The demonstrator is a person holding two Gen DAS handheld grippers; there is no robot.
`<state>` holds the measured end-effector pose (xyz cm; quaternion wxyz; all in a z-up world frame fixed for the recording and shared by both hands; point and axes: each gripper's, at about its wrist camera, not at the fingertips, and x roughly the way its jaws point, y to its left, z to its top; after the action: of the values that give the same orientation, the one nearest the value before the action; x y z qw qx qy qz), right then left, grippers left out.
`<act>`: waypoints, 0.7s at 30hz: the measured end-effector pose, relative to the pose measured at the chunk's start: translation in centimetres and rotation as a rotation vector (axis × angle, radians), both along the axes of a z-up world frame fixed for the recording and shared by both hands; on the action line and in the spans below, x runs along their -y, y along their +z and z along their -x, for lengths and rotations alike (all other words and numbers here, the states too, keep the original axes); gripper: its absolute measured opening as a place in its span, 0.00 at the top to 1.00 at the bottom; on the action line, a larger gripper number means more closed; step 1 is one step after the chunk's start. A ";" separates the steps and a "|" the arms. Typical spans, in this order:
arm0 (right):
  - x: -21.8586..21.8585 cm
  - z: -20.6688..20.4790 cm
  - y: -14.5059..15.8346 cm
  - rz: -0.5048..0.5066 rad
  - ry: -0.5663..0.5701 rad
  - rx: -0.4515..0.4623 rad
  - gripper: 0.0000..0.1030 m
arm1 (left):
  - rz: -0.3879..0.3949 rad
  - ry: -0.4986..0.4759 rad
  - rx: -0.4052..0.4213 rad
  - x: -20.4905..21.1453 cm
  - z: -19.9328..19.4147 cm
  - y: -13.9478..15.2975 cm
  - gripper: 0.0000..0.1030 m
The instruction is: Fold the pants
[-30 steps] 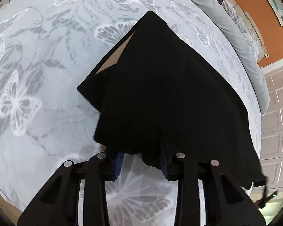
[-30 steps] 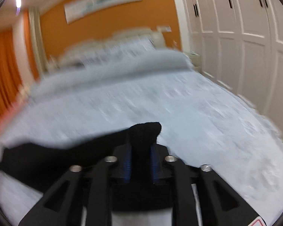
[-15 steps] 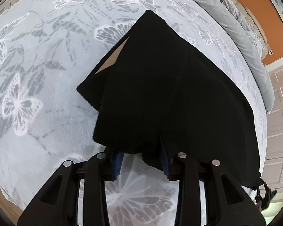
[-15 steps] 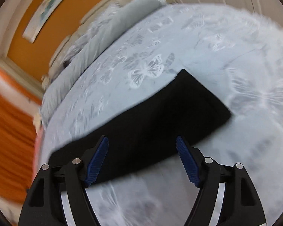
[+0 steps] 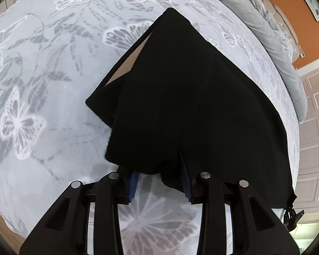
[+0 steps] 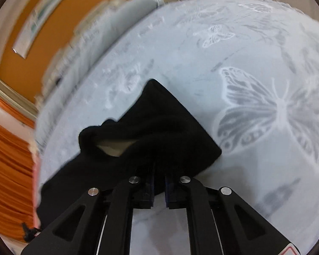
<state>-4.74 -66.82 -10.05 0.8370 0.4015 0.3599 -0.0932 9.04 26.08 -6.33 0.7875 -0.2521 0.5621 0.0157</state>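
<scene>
Pants [image 5: 191, 106] lie black on butterfly blanket [image 5: 42, 85], part-folded. Our left gripper [image 5: 159, 182] pinches bunched near edge, tan lining showing at far side. Our right gripper [image 6: 159, 188] clamped tight on other end's edge. Risk we see: thin pinch slips when lifted, layers skew, fold goes crooked.

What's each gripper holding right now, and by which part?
Both hold the black pants. The left gripper has the near edge between its jaws; the right gripper is shut on the near edge at a corner.
</scene>
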 end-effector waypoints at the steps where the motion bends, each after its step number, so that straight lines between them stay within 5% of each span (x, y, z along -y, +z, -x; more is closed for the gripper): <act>1: 0.0 0.2 0.3 -0.017 -0.005 0.023 0.84 | -0.007 -0.005 -0.002 0.1 -0.1 0.1 0.67; 5: 0.0 -1.0 1.0 0.017 0.006 0.008 0.57 | -0.023 -0.021 -0.013 0.4 -0.6 0.2 0.66; 7: 0.1 -1.8 1.5 0.041 0.007 0.003 0.54 | -0.026 -0.024 -0.015 0.4 -0.7 0.2 0.66; 9: 0.2 -2.7 2.5 0.074 0.008 0.030 0.97 | -0.027 -0.024 -0.012 0.4 -0.6 0.5 0.68; 11: 0.8 -2.2 3.8 0.090 -0.037 0.096 0.96 | -0.033 -0.020 -0.002 0.2 -0.6 1.0 0.68; 14: 1.8 -2.3 1.2 0.146 -0.061 -0.099 0.91 | -0.009 -0.021 -0.007 -0.8 -0.8 0.4 0.66; 15: 1.8 -1.4 0.7 0.122 -0.073 -0.088 0.92 | 0.010 -0.019 -0.004 -1.2 -0.7 0.3 0.66; 17: 0.9 0.5 1.9 0.153 -0.128 -0.055 0.77 | 0.020 -0.023 0.023 -1.3 -0.3 0.9 0.66; 19: -1.2 2.4 4.6 0.311 -0.212 -0.061 0.57 | 0.001 -0.041 0.067 -0.8 0.6 2.3 0.66; 21: -3.9 2.8 7.4 0.389 -0.207 -0.009 0.54 | -0.050 -0.056 0.117 -0.2 1.5 4.3 0.66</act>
<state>-7.50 -62.97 -2.62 0.8831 0.2669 0.2955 -0.2481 7.50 26.26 -2.00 0.8253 -0.2171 0.5212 -0.0069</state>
